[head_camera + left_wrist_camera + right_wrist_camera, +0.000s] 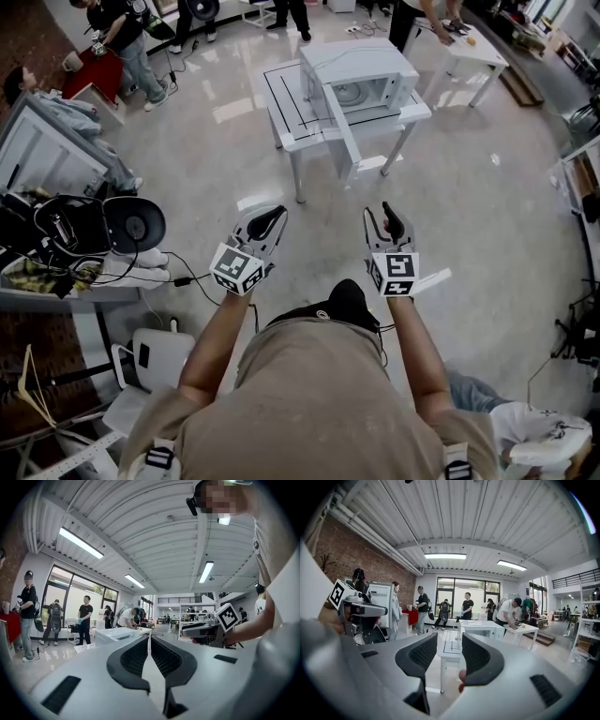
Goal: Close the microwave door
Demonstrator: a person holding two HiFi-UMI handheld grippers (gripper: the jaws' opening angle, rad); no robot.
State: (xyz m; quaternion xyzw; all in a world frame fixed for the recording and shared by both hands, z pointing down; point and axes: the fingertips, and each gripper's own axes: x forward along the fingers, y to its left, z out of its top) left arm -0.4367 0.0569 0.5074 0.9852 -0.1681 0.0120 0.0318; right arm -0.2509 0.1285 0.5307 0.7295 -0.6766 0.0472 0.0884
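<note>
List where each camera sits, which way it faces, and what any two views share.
Head view: on the person's head, looking steeply down at forearms, left gripper, right gripper, and the open microwave on its white table ahead.
Left gripper view: on that gripper, level along its closed jaws toward the microwave; the person's arm and torso at right.
Right gripper view: on that gripper, along its parted, empty jaws toward the table; a fingertip shows.
Shared: both gripper views show the microwave and each other's gripper.
</note>
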